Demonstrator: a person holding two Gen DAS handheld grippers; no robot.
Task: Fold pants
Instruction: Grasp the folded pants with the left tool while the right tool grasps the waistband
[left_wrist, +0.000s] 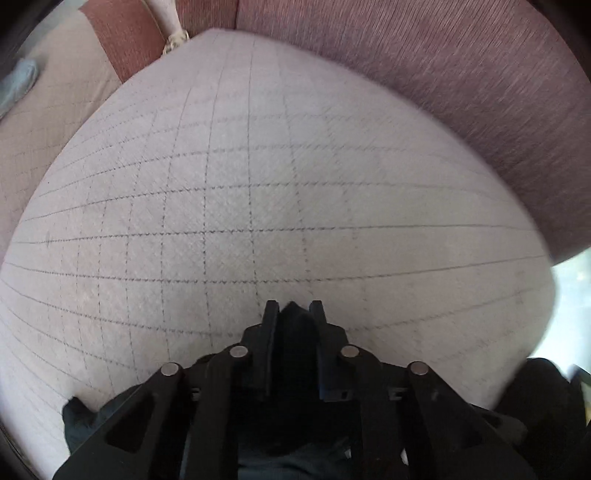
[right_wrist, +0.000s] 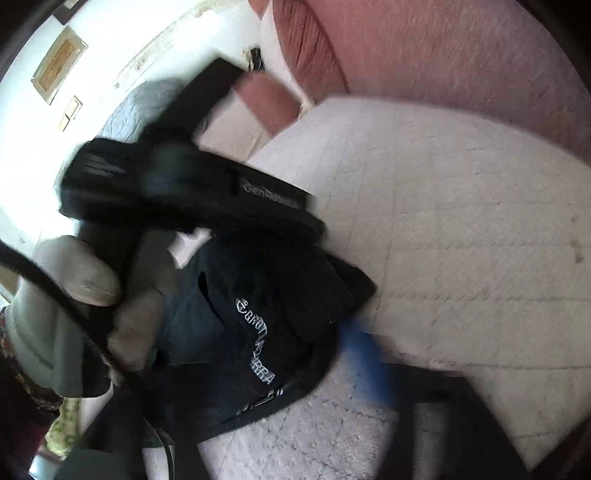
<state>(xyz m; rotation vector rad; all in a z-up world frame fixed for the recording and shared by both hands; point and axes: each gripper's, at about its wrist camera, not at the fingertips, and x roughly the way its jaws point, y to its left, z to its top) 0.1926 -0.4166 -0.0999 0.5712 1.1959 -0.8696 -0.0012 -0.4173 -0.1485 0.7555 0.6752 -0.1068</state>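
Observation:
The pants are black with white lettering (right_wrist: 255, 325). In the left wrist view my left gripper (left_wrist: 293, 308) is shut on a fold of the black pants (left_wrist: 295, 325), held low over a white quilted seat cushion (left_wrist: 258, 184). More black cloth hangs below the gripper body. In the right wrist view the left gripper's black body (right_wrist: 192, 184) and a gloved hand (right_wrist: 66, 295) hold the pants above the cushion (right_wrist: 461, 221). My right gripper's own fingers are blurred at the bottom right; a blue smear (right_wrist: 365, 354) shows there.
The cushion lies on a reddish-pink sofa, with its backrest (left_wrist: 461, 74) behind and another cushion (right_wrist: 306, 48) at the far side. A grey cloth (left_wrist: 18, 85) lies at the far left. A white wall with a framed picture (right_wrist: 59, 62) is beyond.

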